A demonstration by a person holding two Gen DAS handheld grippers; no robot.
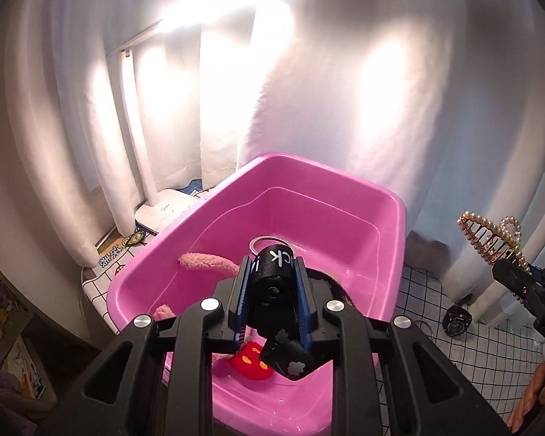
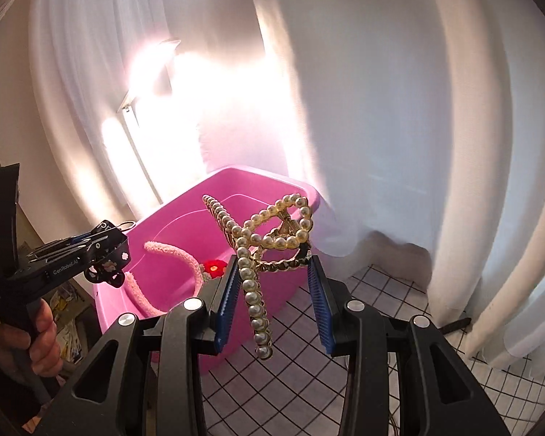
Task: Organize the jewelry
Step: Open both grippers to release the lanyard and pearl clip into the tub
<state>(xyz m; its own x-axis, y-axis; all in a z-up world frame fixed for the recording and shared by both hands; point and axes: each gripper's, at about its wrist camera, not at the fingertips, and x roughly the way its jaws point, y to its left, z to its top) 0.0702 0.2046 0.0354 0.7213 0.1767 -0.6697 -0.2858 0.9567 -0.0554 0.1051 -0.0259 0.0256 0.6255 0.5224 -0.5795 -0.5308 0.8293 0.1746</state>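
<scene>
My left gripper [image 1: 272, 269] is shut on a black strap [image 1: 276, 258] with white letters, small flower marks and a metal ring at its far end. It hangs above the pink tub [image 1: 345, 218]. In the tub lie a fuzzy pink headband [image 1: 207, 263] and a red plush piece [image 1: 250, 363]. My right gripper [image 2: 272, 261] is shut on a gold hair claw set with pearls [image 2: 258, 250], held in the air just right of the tub [image 2: 170, 225]. The right wrist view shows the left gripper [image 2: 121, 239] at the tub's left rim, held by a hand [image 2: 43, 334].
The tub stands on a checked white cloth [image 1: 454, 345]. A black watch [image 1: 457, 318] and a metal bangle [image 1: 425, 327] lie on the cloth to its right. A lit white desk lamp [image 1: 163, 210] stands behind the tub. White curtains [image 2: 418, 145] close off the back.
</scene>
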